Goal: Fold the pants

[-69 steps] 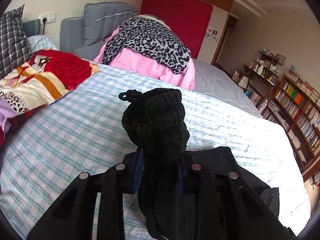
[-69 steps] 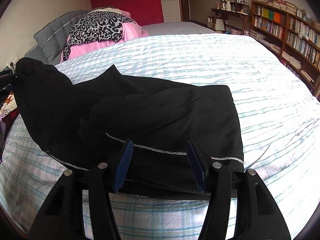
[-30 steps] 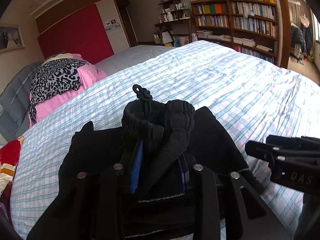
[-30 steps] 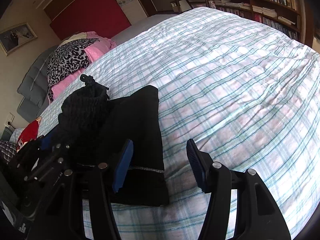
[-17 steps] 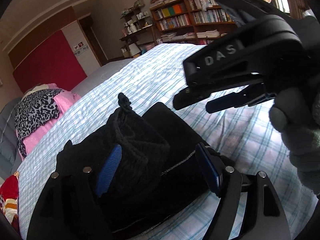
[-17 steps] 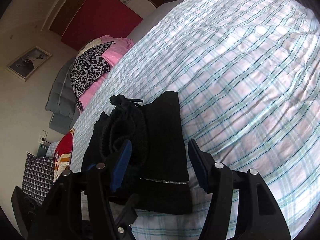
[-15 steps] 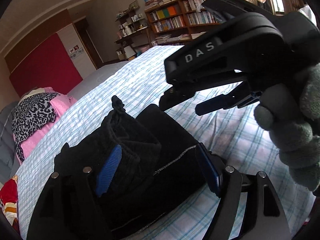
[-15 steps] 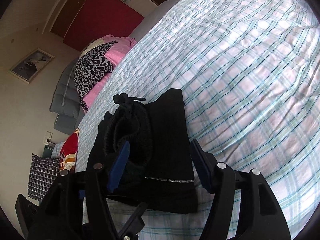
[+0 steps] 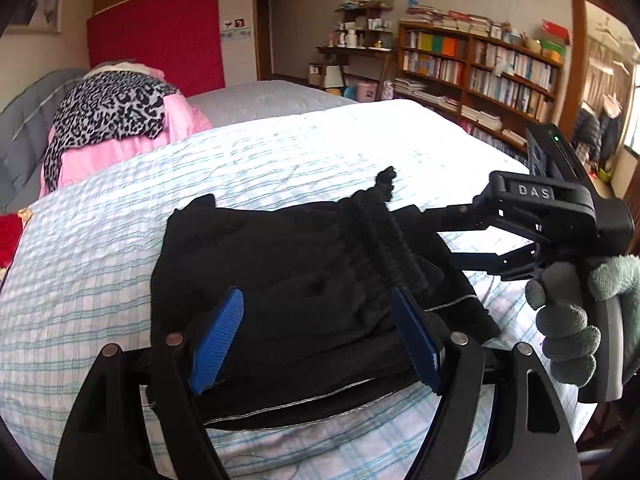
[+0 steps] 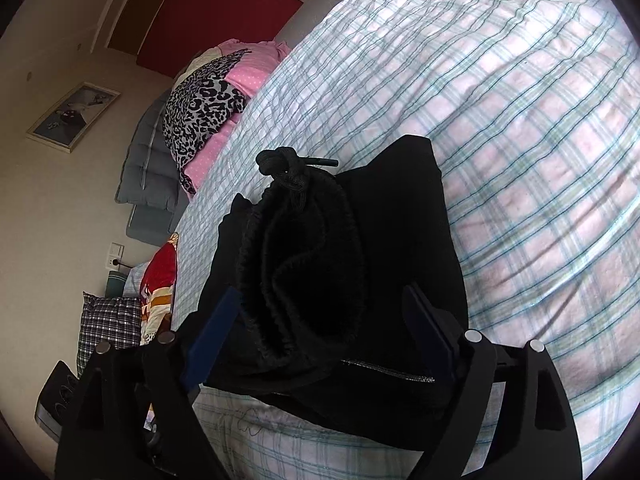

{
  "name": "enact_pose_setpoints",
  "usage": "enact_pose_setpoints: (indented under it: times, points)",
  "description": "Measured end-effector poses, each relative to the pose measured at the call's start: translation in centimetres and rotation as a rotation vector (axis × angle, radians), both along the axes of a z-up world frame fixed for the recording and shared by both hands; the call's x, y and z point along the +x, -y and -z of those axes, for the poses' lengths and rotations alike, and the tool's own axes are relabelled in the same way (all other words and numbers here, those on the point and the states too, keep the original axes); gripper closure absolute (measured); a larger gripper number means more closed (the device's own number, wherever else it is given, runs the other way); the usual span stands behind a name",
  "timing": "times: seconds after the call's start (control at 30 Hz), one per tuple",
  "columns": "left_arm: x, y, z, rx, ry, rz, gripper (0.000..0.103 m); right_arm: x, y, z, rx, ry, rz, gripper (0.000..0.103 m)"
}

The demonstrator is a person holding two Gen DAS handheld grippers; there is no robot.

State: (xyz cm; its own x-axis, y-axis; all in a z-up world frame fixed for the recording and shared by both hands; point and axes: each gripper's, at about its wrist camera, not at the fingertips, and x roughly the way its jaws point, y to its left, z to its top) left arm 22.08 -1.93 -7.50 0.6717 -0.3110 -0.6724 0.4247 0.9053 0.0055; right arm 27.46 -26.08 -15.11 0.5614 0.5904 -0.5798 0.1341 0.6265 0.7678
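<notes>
Left wrist view: left claw (image 9: 316,336) and right claw (image 10: 316,332) are both gaping wide over folded pants (image 9: 288,272) lying on the bed (image 9: 280,160).

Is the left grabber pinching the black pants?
No, the left gripper is open, its blue pads either side of the black pants.

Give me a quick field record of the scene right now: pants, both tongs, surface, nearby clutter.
pants: black pants folded into a compact stack, ribbed waistband and knotted drawstring on top
surface: plaid bedsheet
left tongs: open, blue pads either side of the stack's near edge, not gripping
right tongs: open, straddling the waistband end
clutter: leopard-print cloth on pink bedding; bookshelf beyond
</notes>
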Motion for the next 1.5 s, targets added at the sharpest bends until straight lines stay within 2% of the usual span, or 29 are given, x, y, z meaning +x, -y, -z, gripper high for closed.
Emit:
enact_pose_setpoints:
  times: [0.2, 0.5, 0.53, 0.6, 0.67, 0.7, 0.77, 0.97, 1.07, 1.17, 1.33, 1.43, 1.5]
  points:
    - [1.0, -4.1, -0.2, -0.031, -0.028, -0.117, 0.027, 1.6, -1.8, 0.3, -0.017, -0.010, -0.042, 0.009]
    - [3.0, -7.5, 0.6, -0.063, -0.075, -0.202, 0.027, 4.2, -5.0, 1.3, -0.083, -0.063, -0.073, 0.008]
    - [3.2, -7.8, 0.7, -0.065, -0.079, -0.211, 0.027, 4.4, -5.3, 1.4, -0.096, -0.067, -0.072, 0.013]
    - [3.8, -8.5, 0.9, -0.065, -0.087, -0.228, 0.027, 4.4, -5.8, 1.5, -0.140, -0.076, -0.076, 0.045]
    - [4.4, -9.1, 1.0, -0.069, -0.099, -0.244, 0.027, 4.2, -5.9, 1.4, -0.142, -0.063, -0.094, 0.065]
    - [4.6, -9.3, 1.1, -0.073, -0.104, -0.250, 0.027, 4.1, -6.0, 1.0, -0.143, -0.051, -0.100, 0.072]
    - [5.0, -9.6, 1.3, -0.080, -0.115, -0.257, 0.027, 3.7, -5.9, 0.0, -0.146, -0.020, -0.104, 0.076]
    - [5.5, -8.8, 1.3, -0.093, -0.130, -0.227, 0.027, 1.5, -4.1, -5.0, -0.155, 0.109, -0.079, 0.077]
    - [5.2, -7.7, 1.4, -0.090, -0.135, -0.184, 0.027, 0.1, -2.1, -6.1, -0.176, 0.124, -0.045, 0.077]
    - [4.7, -6.2, 2.1, -0.073, -0.150, -0.130, 0.027, -1.0, 0.2, -4.9, -0.185, 0.092, -0.016, 0.077]
    - [3.9, -4.1, 4.5, 0.016, -0.182, -0.062, 0.027, -1.9, 1.9, 0.2, -0.152, -0.007, 0.011, 0.075]
    - [3.7, -4.0, 5.8, 0.050, -0.190, -0.056, 0.025, -2.3, 2.3, 1.5, -0.139, -0.008, 0.040, 0.066]
    - [3.6, -4.2, 6.3, 0.057, -0.190, -0.056, 0.023, -2.4, 2.4, 1.8, -0.157, -0.009, 0.051, 0.052]
